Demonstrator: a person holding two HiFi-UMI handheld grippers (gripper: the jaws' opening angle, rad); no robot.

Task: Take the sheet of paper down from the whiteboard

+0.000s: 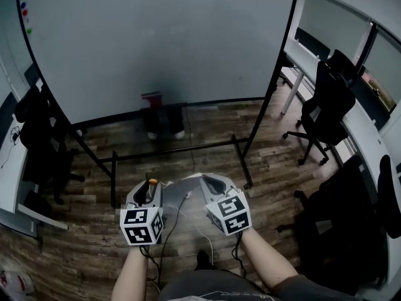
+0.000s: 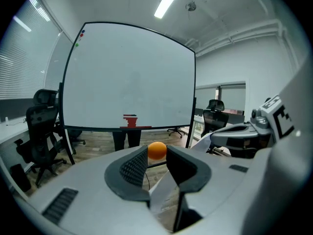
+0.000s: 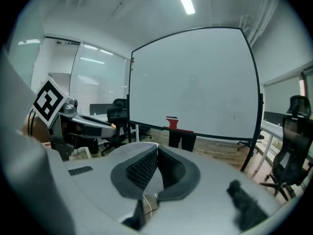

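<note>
The whiteboard [image 1: 156, 42] stands ahead on its wheeled frame, and its face is bare; it also fills the left gripper view [image 2: 132, 72] and the right gripper view [image 3: 195, 77]. A pale sheet of paper [image 1: 191, 209] hangs low between my two grippers, above the wooden floor. My right gripper [image 1: 213, 182] [image 3: 157, 153] has its jaws pressed together on the sheet's edge. My left gripper [image 1: 152, 184] [image 2: 157, 156] is shut on a small orange ball [image 2: 157, 150] at its tips, and part of the sheet [image 2: 164, 195] shows under its jaws.
Small coloured magnets [image 1: 25, 17] sit at the board's top left, and a red block [image 1: 152, 96] rests on its tray. A person's legs [image 1: 164, 123] show behind the board. Black office chairs stand left [image 1: 37, 137] and right [image 1: 329, 102], beside a long desk [image 1: 376, 137].
</note>
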